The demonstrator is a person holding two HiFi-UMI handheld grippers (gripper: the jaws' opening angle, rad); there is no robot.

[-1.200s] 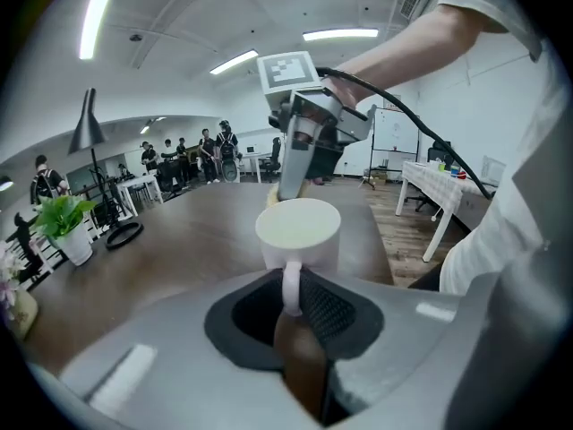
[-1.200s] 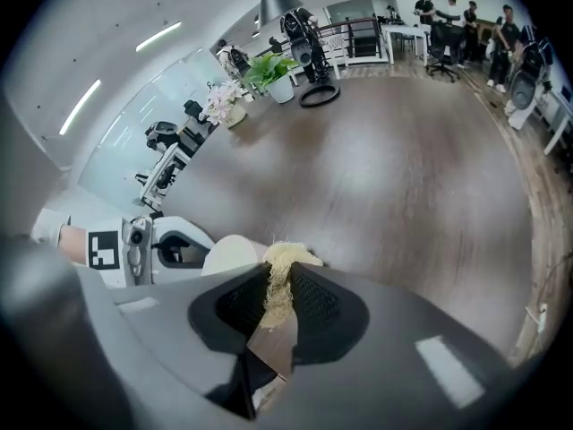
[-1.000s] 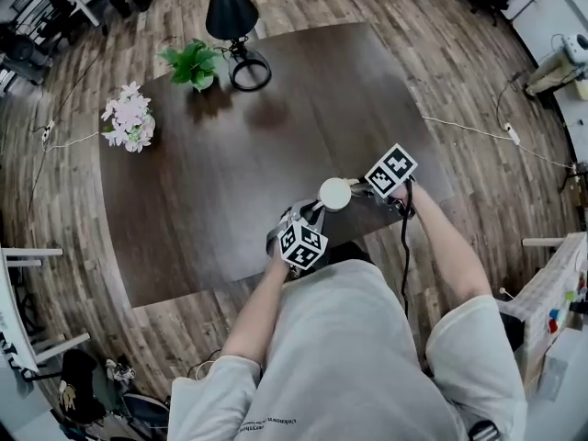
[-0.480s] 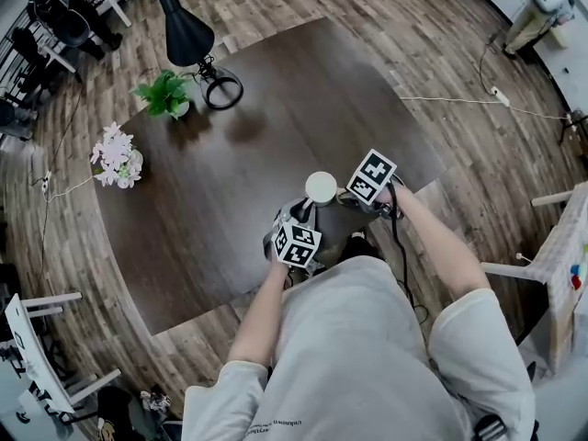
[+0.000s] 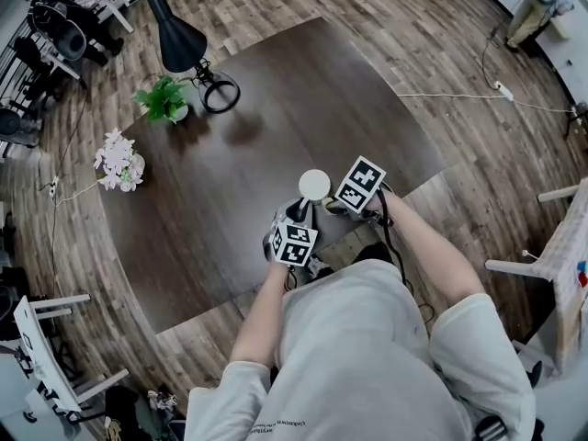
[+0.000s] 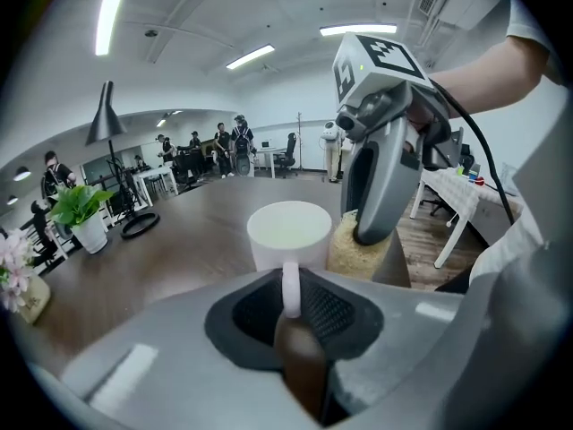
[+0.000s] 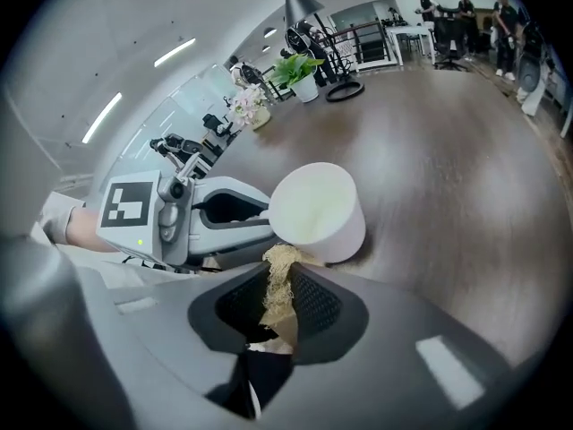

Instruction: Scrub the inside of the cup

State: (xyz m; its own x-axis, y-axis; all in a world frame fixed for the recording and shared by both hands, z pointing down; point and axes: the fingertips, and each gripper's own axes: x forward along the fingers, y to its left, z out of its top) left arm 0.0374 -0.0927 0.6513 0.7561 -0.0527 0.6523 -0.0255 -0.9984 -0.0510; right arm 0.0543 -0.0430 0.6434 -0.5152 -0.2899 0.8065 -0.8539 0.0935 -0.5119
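Holding the cup by its handle, the left gripper has its jaws shut tight on that thin white loop. The cup is plain white with a round mouth and a pale, bare inside. It sits at the near edge of the dark bench, just ahead of the person. Whether its base touches the bench cannot be told. The right gripper has its jaws closed on a beige, fibrous scrubber, which sticks out past the tips. The scrubber lies against the cup's outer wall on the right, below the rim, not inside. Compared with half a second ago, the right gripper stands slightly closer to the cup. The left gripper and the cup keep much the same place at the near edge.
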